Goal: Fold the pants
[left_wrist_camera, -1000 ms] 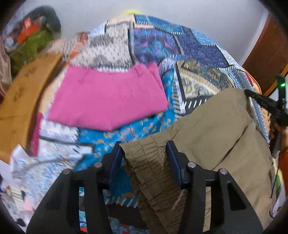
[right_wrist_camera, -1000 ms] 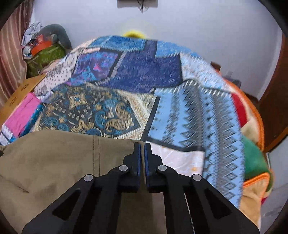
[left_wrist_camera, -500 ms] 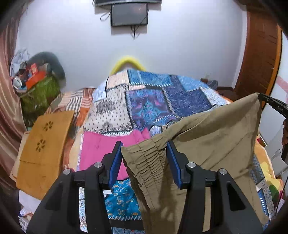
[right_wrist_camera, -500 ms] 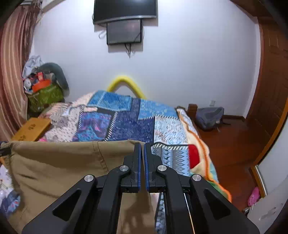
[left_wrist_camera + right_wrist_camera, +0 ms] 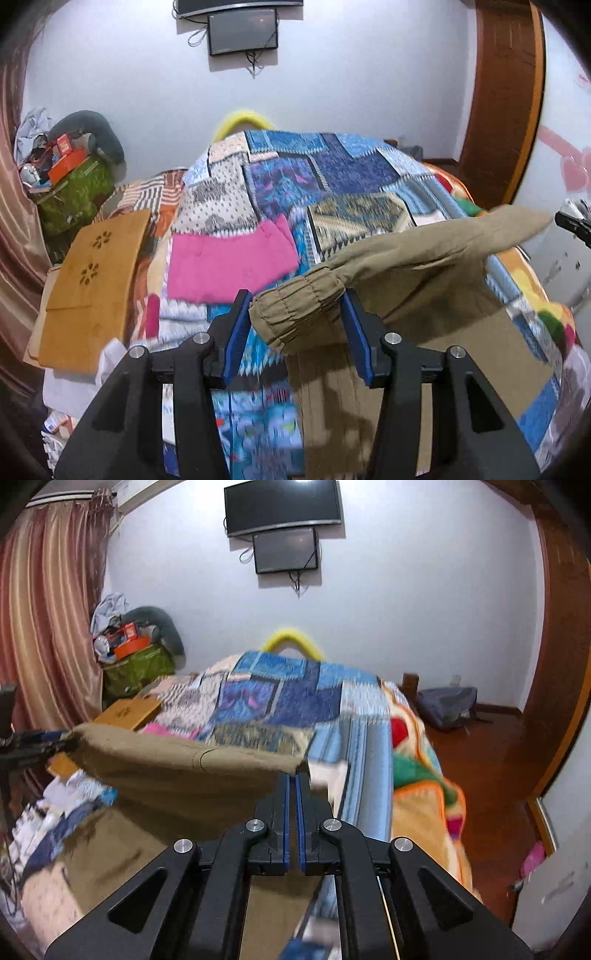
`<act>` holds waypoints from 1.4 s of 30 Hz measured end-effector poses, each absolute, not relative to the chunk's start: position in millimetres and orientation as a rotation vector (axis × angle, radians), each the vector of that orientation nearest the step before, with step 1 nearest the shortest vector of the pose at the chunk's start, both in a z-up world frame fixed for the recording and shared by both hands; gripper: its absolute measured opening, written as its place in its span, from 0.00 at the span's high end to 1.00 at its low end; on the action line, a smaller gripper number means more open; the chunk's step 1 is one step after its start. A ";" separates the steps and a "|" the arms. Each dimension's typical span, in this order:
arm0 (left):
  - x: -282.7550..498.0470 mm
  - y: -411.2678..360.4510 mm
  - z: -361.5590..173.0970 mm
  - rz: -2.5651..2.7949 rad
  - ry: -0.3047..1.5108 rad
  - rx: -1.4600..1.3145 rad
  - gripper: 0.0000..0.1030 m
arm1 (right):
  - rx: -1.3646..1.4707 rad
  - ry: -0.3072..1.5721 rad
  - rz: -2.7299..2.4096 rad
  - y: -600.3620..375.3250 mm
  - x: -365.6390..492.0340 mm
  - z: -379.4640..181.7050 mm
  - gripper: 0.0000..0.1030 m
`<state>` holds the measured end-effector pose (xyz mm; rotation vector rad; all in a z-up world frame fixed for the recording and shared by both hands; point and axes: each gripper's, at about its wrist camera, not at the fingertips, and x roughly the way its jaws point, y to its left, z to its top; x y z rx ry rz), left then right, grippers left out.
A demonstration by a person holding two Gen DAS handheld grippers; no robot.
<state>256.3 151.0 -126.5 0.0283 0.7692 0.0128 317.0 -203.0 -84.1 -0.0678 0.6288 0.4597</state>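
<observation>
Khaki pants are held up in the air over the bed, stretched between both grippers. My left gripper is shut on the gathered elastic waistband at one end. My right gripper is shut on the other end of the top edge of the pants, its pads almost touching. The fabric hangs below the held edge and drapes onto the patchwork bedspread. The right gripper's tip shows at the far right of the left wrist view.
A folded pink garment lies on the bed at the left. A wooden lap board leans at the bed's left side. A pile of bags stands in the far left corner. Screens hang on the wall. A backpack lies on the floor at the right.
Both grippers have come lower and moved forward with the pants. The top edge of the pants now runs flatter, and more cloth rests on the bed.
</observation>
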 end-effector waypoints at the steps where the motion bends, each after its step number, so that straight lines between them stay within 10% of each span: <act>1: 251.7 149.8 -130.0 0.010 0.776 0.029 0.52 | -0.064 0.638 0.457 -206.3 309.5 -88.3 0.98; 18: 192.4 143.3 -192.1 0.036 0.978 0.023 0.51 | -0.047 0.853 0.422 -212.7 237.7 -166.0 0.97; 24: 186.8 137.6 -143.2 0.057 0.848 0.019 0.32 | -0.131 0.818 0.446 -190.7 243.6 -162.8 0.60; 42: 256.5 40.2 -162.4 -0.196 0.912 0.166 0.27 | -0.473 0.841 0.749 -66.9 273.8 -199.6 0.56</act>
